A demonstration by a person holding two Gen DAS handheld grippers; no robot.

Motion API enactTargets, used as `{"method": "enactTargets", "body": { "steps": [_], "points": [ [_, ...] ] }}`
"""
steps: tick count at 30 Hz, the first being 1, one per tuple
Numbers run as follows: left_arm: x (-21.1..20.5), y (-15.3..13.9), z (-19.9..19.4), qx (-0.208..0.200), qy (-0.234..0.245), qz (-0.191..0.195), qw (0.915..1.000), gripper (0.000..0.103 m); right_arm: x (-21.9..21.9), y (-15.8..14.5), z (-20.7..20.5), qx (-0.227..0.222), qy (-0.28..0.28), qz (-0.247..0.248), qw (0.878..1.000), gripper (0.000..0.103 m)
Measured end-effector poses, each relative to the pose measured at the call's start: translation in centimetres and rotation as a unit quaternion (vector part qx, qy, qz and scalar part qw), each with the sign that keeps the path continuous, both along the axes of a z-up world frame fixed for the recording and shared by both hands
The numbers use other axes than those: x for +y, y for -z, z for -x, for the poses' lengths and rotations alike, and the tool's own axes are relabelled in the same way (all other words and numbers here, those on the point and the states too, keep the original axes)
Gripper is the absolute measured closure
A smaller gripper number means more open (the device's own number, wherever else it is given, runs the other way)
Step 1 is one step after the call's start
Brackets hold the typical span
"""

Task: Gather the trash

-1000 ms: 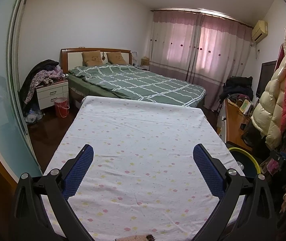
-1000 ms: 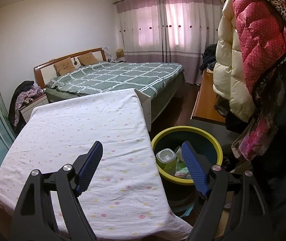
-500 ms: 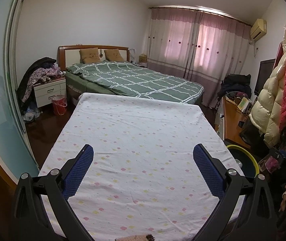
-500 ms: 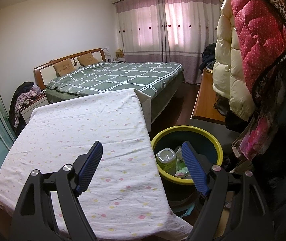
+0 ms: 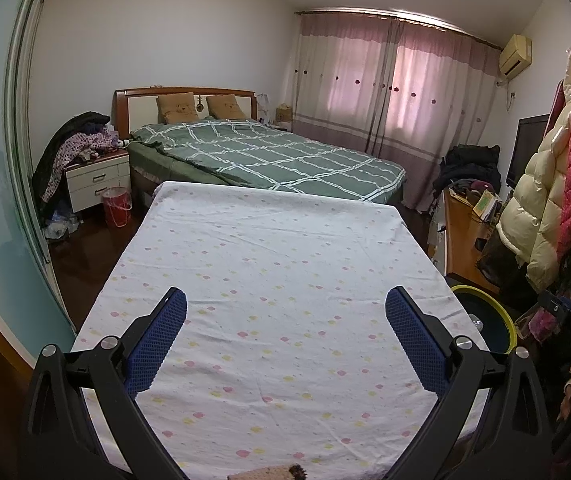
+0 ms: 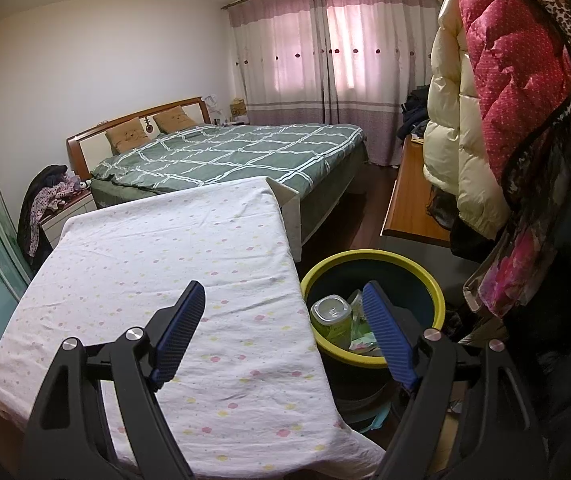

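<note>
Both grippers hang over the table (image 5: 285, 280), which is draped in a white cloth with small pink and yellow spots. The left gripper (image 5: 285, 316) sits above the near middle of the tabletop, jaws spread wide, nothing between the blue pads (image 5: 157, 336). Bare cloth shows right through the gap.

The right gripper (image 6: 285, 320) is over the table's right edge, jaws likewise released and holding nothing. Its left pad (image 6: 177, 336) floats above the cloth; its right pad reaches out over the bin (image 6: 425, 276), a dark tub with a yellow rim standing on the floor just beside the table's right edge. Inside the bin lies the trash: a green cup (image 6: 331, 318) with a clear lid, tipped on its side, and some crumpled wrappers (image 6: 361, 340) next to it (partly hidden behind the pad). The bin's rim (image 5: 497, 312) also peeks into the left view, past the table's right edge.

At the near edge of the tabletop in the left view, a small brownish scrap (image 5: 269, 472) just shows at the bottom of the picture; what it is cannot be told.
</note>
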State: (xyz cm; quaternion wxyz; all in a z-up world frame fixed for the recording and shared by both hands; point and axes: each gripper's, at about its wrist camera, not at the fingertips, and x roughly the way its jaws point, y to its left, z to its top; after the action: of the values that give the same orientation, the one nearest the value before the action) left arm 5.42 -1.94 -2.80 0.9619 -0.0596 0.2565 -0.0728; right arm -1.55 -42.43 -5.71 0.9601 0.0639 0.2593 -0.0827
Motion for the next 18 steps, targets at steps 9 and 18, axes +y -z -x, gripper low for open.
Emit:
{"method": "enactTargets", "body": {
  "steps": [9, 18],
  "points": [
    [-0.02, 0.06, -0.01, 0.001, 0.0, 0.0, 1.0, 0.005, -0.03, 0.0, 0.0, 0.0, 0.0, -0.001, 1.0, 0.026],
    [-0.09, 0.04, -0.13, -0.002, 0.0, 0.001, 1.0, 0.005, -0.14, 0.0, 0.03, -0.001, 0.0, -0.001, 1.0, 0.026]
  ]
}}
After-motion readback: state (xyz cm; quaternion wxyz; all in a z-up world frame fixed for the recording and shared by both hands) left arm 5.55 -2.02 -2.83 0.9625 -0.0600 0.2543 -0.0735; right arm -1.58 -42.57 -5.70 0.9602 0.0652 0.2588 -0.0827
